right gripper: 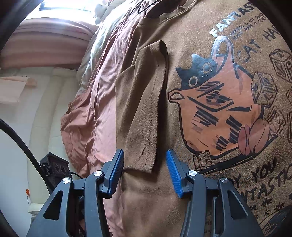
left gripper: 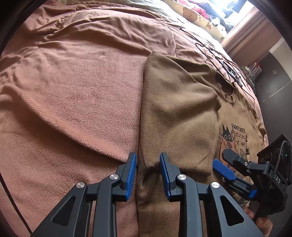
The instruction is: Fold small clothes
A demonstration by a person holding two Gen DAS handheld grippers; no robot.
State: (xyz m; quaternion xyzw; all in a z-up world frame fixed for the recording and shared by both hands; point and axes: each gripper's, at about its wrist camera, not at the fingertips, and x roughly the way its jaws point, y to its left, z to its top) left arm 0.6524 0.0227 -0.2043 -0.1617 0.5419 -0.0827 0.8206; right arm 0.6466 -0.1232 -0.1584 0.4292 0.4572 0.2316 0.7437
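A brown T-shirt point(left gripper: 178, 113) with a cat print point(right gripper: 219, 109) lies on a pinkish-brown blanket point(left gripper: 73, 91) that covers a bed. Its near side is folded over the body. In the left wrist view my left gripper point(left gripper: 148, 169) straddles that folded edge low in the frame, shut on a puckered ridge of the shirt. My right gripper point(left gripper: 221, 162) sits just to the right, on the print. In the right wrist view the right gripper point(right gripper: 145, 164) stands open, and the folded sleeve point(right gripper: 142, 109) lies loose between its fingers, touching neither blue pad.
Wrinkled blanket spreads wide to the left of the shirt. A patterned pillow point(left gripper: 197, 14) and a bright window lie at the far end. A black cable point(left gripper: 215, 52) trails on the blanket beyond the collar. A person's hand point(left gripper: 261, 222) holds the right gripper. The bed's edge point(right gripper: 73, 127) drops off left.
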